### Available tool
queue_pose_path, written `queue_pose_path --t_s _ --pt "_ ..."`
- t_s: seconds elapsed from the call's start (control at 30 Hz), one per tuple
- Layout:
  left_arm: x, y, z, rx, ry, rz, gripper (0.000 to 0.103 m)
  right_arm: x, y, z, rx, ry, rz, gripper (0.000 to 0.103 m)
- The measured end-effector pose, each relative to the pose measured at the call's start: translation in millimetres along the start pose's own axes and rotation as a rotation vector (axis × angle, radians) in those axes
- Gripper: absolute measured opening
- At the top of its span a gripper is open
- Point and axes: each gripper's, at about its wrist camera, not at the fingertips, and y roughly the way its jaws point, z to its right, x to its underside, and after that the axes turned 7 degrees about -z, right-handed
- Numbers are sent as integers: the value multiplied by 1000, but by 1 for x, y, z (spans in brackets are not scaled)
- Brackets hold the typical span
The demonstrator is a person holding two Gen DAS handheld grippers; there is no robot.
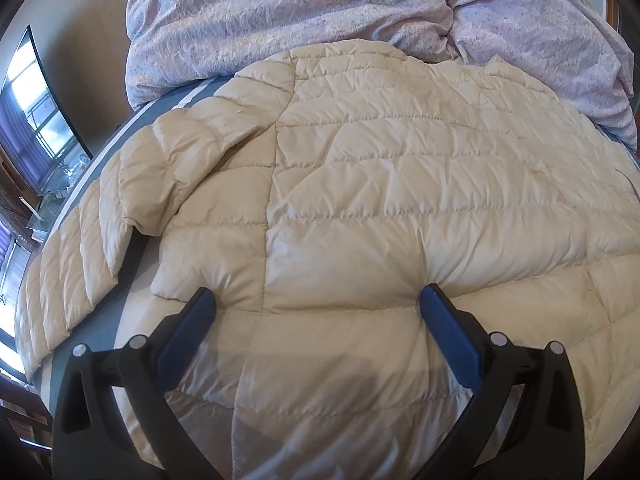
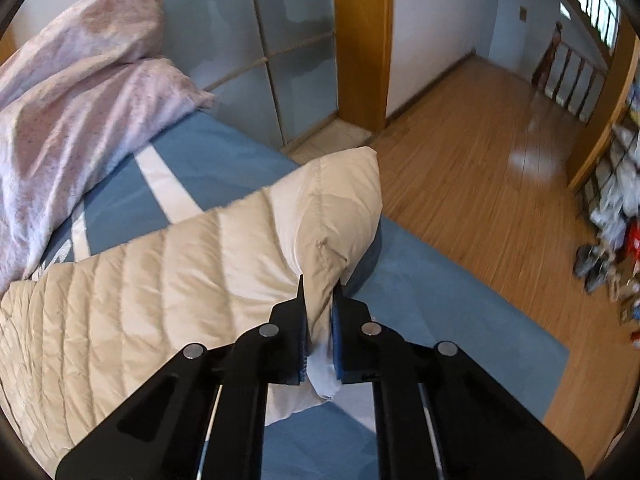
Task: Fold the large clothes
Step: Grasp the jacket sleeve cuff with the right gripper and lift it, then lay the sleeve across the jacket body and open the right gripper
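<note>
— Fingers [image 2: 301,304] on the right gripper [image 2: 320,292]?
— Clenched on the cream puffer jacket's [image 1: 360,184] sleeve end.
— Left gripper [image 1: 318,300]?
— Spread wide, pressing the jacket spread across the bed [image 2: 224,160].

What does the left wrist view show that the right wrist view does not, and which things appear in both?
Only the left wrist view: the left tongs open, pressing into the back of the cream down jacket, and a television.

Only the right wrist view: the right tongs shut on the jacket's sleeve, the wooden floor and a glass sliding door.

Both: the jacket, the blue bedsheet and the pink duvet.
</note>
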Motion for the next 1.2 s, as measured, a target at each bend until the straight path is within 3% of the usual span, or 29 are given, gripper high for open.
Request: queue_pose_path --t_s 0.1,0.33,0.6,0.8,1.2 --pt "0 -1 0 7 3 2 101 1 -18 -22 -13 -49 47 10" --pt "3 -13 -6 -19 1 18 101 39 -57 -121 -179 -259 114 10" --pt "7 -41 -36 -51 -48 83 101 106 -81 -262 -376 -503 23 10" --pt "12 -55 -58 -67 -76 113 101 161 -93 -341 -447 -649 -41 10" --pt "19 -61 -92 -77 -128 126 101 237 -109 -418 -531 -791 -127 10"
